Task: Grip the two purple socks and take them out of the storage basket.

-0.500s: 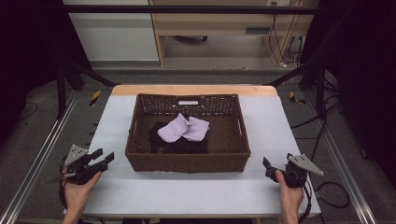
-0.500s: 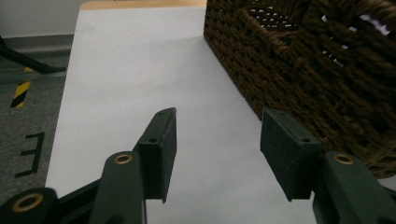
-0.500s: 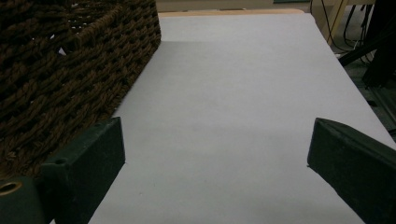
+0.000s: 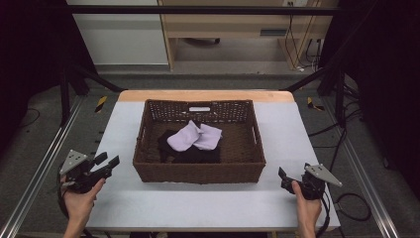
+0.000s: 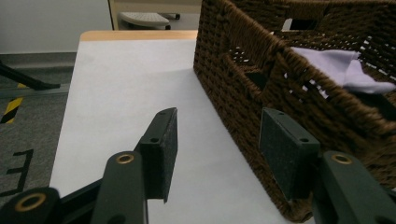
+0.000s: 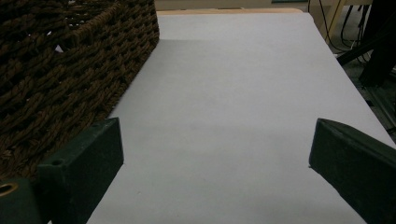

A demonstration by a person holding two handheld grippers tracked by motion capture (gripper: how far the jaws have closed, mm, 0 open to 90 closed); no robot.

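Both the left gripper (image 4: pixel 110 162) and the right gripper (image 4: pixel 282 174) hover with jaws wide apart and empty beside the wicker basket (image 4: pixel 198 173) holding a lilac cloth (image 4: pixel 194 137) on the table (image 4: pixel 198 208).

A brown wicker basket (image 4: pixel 198 171) sits mid-table, holding lilac cloth (image 4: pixel 194 137) over seemingly black fabric (image 4: pixel 190 154).

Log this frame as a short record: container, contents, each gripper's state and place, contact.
container: brown wicker basket, mid-table on the white table
contents: lilac cloth lying on a black cloth
left gripper: open, nothing between the jaws, beside the basket's left front corner
right gripper: open, nothing between the jaws, off the basket's right front corner
contact: neither gripper touches the cloths
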